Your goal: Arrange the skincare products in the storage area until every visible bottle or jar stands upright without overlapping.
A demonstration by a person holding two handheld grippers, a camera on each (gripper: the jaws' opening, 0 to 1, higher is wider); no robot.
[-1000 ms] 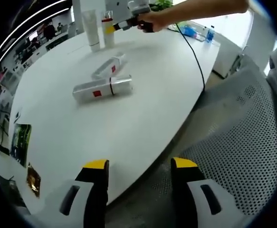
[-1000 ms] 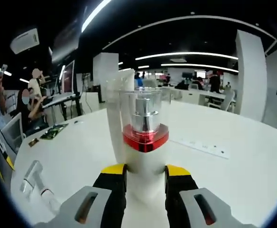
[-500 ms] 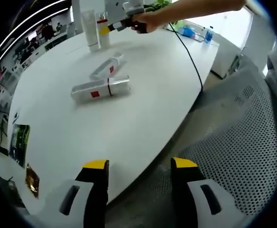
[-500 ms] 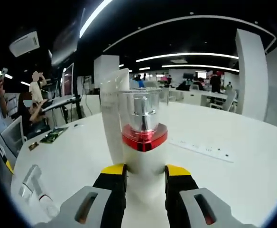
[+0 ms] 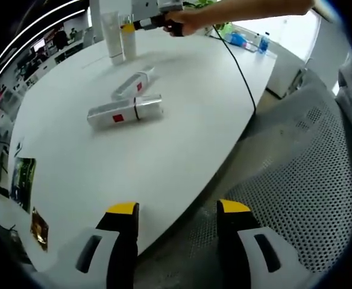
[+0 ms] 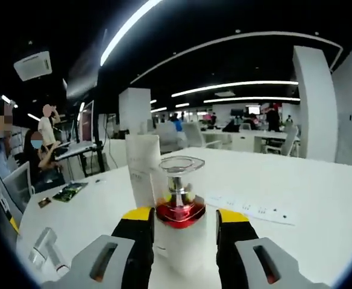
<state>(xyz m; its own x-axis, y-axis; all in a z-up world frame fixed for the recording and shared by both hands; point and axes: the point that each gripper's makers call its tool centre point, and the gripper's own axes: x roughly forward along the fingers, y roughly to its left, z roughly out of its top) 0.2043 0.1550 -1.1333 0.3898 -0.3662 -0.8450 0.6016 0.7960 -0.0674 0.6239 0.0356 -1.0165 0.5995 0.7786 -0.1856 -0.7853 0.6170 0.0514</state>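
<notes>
Left gripper (image 5: 177,211) at frame bottom, jaws apart, grasping nothing, over white tabletop (image 5: 134,162) edge. Mid-frame: two bottles (image 5: 125,112) lying flat. Upper left: right gripper (image 6: 181,215) spread around upright red-collared pump bottle (image 6: 179,232), contact unclear; white tube (image 6: 143,170) upright just behind.

Left gripper view: high, off the round white table's (image 5: 182,138) near edge, facing across it. Right gripper view: low, close behind the clear-capped, red-collared white bottle (image 6: 180,232). Shared: tabletop, that bottle.
</notes>
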